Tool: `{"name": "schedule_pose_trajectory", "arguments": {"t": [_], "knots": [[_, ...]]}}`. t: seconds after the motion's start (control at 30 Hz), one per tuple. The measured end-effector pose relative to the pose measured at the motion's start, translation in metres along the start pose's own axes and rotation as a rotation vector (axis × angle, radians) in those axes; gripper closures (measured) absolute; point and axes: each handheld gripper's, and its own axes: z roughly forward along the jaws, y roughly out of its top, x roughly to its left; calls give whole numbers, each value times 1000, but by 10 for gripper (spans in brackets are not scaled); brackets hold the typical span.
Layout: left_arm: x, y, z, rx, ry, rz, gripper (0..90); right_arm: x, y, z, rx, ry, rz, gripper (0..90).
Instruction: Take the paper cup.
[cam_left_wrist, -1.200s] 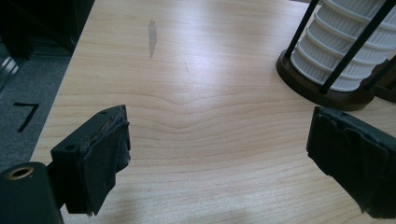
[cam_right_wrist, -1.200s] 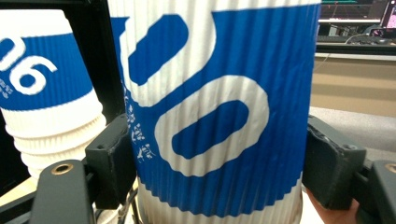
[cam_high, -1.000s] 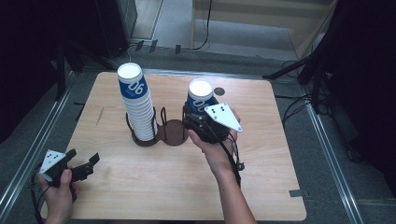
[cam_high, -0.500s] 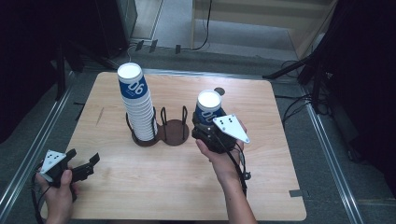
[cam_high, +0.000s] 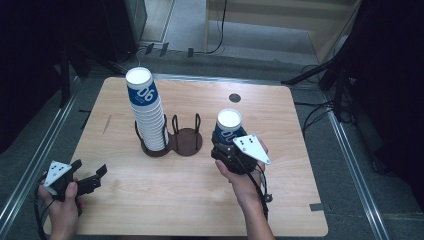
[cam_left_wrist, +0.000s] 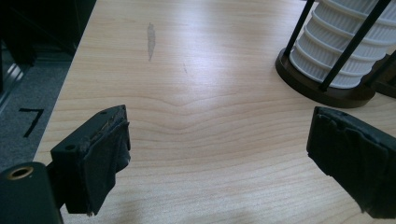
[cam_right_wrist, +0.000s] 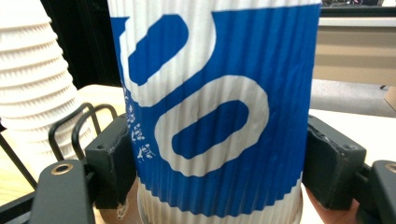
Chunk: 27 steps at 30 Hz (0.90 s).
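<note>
Gripping a blue-and-white ribbed paper cup (cam_high: 229, 126) between both pads, the right gripper (cam_high: 226, 146) stands closed on its lower half, upside down with the white base on top, held to the right of the holder. Seen in the right gripper view as a wall of corrugated sleeve (cam_right_wrist: 215, 107) with a pad pressed to each side, low on the cup, probably so the wide rim end stays steady and the thin paper does not crush. Cannot tell whether the rim rests on the table (cam_high: 280, 200) or hangs just above it.

Printed on the sleeve in big white rounded figures: what reads as "06" upside down, with a patch of small print beside it too fine to make out. Same "06" on the top cup of the tall stack (cam_high: 147, 112), which sits nested inside the left ring of a dark wire holder (cam_high: 186, 140); right ring bare, so likely the cup's place in the work at hand, whether coming from it or going to it.

Resting near the table's front left corner, well apart from the cups, the left gripper (cam_high: 90, 181) with jaws wide and nothing between them, only bare wood grain and the stack's base (cam_left_wrist: 327, 70) ahead in its own view. Apparently parked out of the way while the right hand works.
</note>
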Motion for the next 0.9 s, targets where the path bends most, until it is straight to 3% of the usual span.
{"name": "schedule_pose_trajectory", "arguments": {"t": [0.17, 0.37, 0.5, 0.6, 0.77, 0.83, 0.9], "knots": [[-2, 0, 0, -5, 7, 22, 67, -4, -10, -2, 12, -4, 12, 219], [-3, 0, 0, -17, 0, 12, 68, -7, -21, -6, 25, -3, 21, 219], [0, 1, 1, -13, -35, -11, 68, -9, -29, -9, 36, -6, 12, 219], [0, 1, 2, -5, -46, -1, 68, -9, -37, -9, 54, -7, 4, 219], [-3, 5, 2, 12, -26, 20, 68, -12, -47, -10, 69, -9, 10, 219], [-6, 9, 0, 9, -44, 0, 68, -12, -49, -10, 78, -7, 2, 219], [-13, 14, -3, -1, -64, 10, 68, -12, -50, -11, 78, -7, -4, 219]]}}
